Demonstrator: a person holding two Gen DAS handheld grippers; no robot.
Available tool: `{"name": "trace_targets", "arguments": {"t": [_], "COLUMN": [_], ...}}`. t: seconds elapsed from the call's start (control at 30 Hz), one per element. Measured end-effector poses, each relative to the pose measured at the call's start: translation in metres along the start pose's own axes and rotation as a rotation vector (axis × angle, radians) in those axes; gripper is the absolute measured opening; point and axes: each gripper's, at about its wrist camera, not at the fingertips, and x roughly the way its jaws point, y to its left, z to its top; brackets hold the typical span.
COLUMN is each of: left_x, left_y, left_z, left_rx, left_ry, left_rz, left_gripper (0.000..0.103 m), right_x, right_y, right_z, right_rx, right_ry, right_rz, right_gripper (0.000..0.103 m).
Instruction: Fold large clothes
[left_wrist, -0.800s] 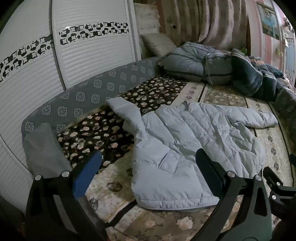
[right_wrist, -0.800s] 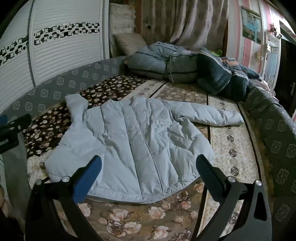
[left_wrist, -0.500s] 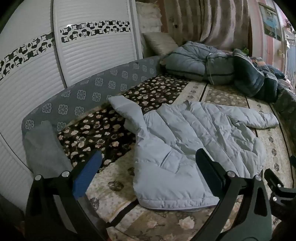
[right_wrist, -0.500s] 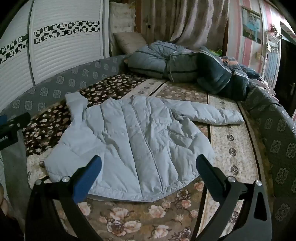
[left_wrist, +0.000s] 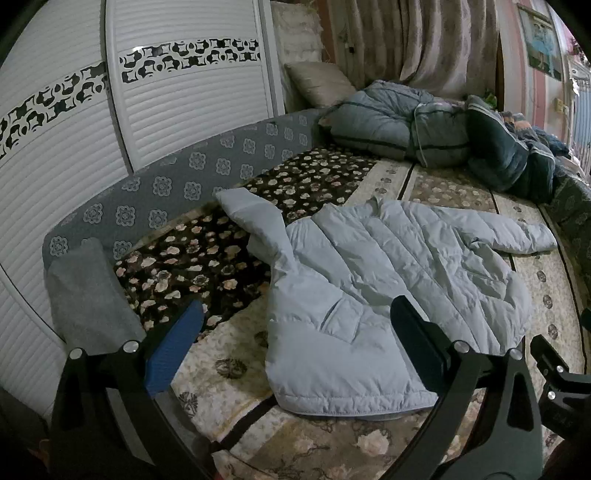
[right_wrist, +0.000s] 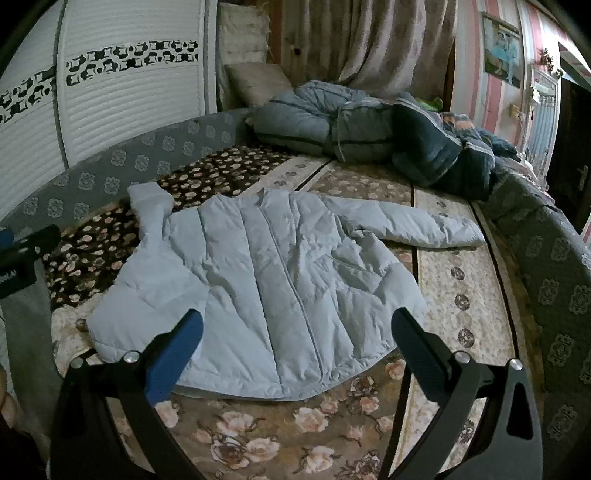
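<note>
Lying flat, pale-blue jacket (right_wrist: 273, 280) below both gaping grippers.

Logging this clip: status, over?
Left gripper and right gripper open, empty. Pale blue puffer jacket spread flat on bed, unfolded. Nothing in the way.

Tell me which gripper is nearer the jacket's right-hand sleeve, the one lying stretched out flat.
Right. The right gripper hangs over the jacket's hem below that sleeve; the left gripper is off the opposite side.
</note>
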Motion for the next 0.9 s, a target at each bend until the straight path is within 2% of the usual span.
{"name": "trace_targets", "arguments": {"t": [0.9], "left_x": [-0.0009], "left_y": [0.0006], "left_z": [0.0018], "left_rx": [-0.003], "left_ry": [0.002], "left_rz": [-0.008], "left_gripper": [0.100], "right_x": [0.0008], "right_y": [-0.0086], "right_z": [-0.0024], "right_rx": [0.007], "right_ry": [-0.002], "right_rz": [-0.011], "right_gripper": [0.101]}}
